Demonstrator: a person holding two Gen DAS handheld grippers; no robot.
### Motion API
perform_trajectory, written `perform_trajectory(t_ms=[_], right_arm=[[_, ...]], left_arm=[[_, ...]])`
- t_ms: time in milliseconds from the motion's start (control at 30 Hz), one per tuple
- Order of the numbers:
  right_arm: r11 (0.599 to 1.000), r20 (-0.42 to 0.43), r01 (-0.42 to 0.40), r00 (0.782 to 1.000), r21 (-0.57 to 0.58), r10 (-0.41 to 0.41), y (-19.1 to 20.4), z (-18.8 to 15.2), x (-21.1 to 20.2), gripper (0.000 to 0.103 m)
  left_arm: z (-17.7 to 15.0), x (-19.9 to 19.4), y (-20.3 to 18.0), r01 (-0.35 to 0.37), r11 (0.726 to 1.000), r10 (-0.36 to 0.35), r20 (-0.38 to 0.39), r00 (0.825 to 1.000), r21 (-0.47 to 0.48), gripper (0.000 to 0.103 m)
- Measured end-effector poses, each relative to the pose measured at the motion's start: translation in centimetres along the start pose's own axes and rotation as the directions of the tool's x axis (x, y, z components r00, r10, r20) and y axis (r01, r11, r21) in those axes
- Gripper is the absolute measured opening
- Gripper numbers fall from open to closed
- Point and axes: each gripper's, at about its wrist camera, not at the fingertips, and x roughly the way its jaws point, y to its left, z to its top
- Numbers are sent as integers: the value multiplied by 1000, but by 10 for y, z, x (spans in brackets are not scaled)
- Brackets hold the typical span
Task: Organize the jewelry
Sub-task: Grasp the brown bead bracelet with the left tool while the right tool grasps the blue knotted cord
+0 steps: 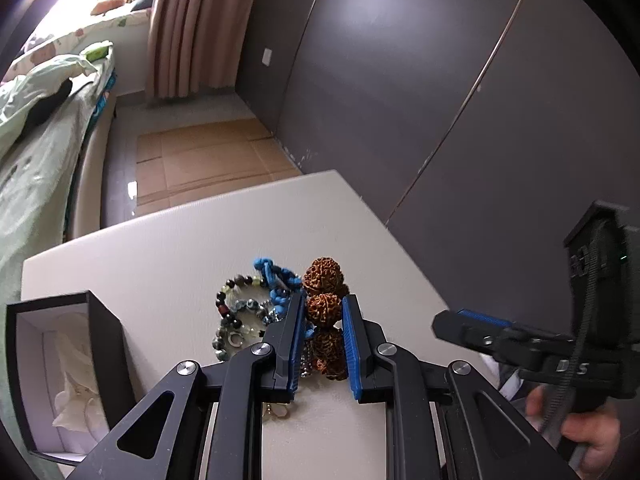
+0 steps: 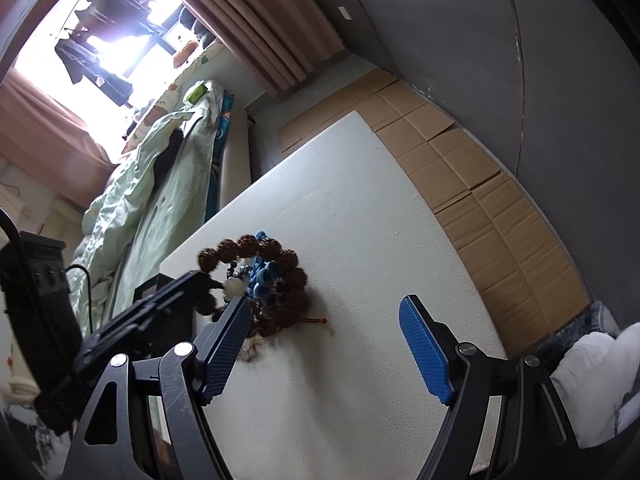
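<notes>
The left wrist view is showing the left claw [image 1: 320,312] squeezing a brown bumpy bead bracelet [image 1: 325,308] between its blue pads, right over the jewelry pile [image 1: 248,312] on the white counter [image 1: 160,248]. It is also showing an open black box [image 1: 60,368] at the left. The right wrist view is not showing the box clearly. There the right claw [image 2: 324,332] is gaping wide and holding nothing, and its left finger [image 2: 224,344] is hiding part of the pile. A bed [image 2: 160,168] is sitting behind.
</notes>
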Motion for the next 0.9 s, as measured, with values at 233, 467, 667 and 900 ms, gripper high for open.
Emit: perform_trajectory(t_ms=[233, 467, 667, 900], right_arm=[[1000, -7, -24, 1000, 7, 24, 2, 2, 6, 77], [999, -26, -49, 999, -25, 48, 19, 8, 22, 77], [997, -64, -59, 996, -41, 56, 33, 10, 44, 77], [998, -114, -47, 993, -41, 42, 41, 14, 72, 72]], left_arm=[[9, -22, 12, 20, 999, -18, 58, 998, -32, 19], [12, -39, 30, 34, 997, -27, 98, 995, -69, 19], [9, -49, 44, 31, 995, -20, 113, 993, -93, 19], [9, -56, 56, 28, 993, -14, 124, 992, -112, 19]])
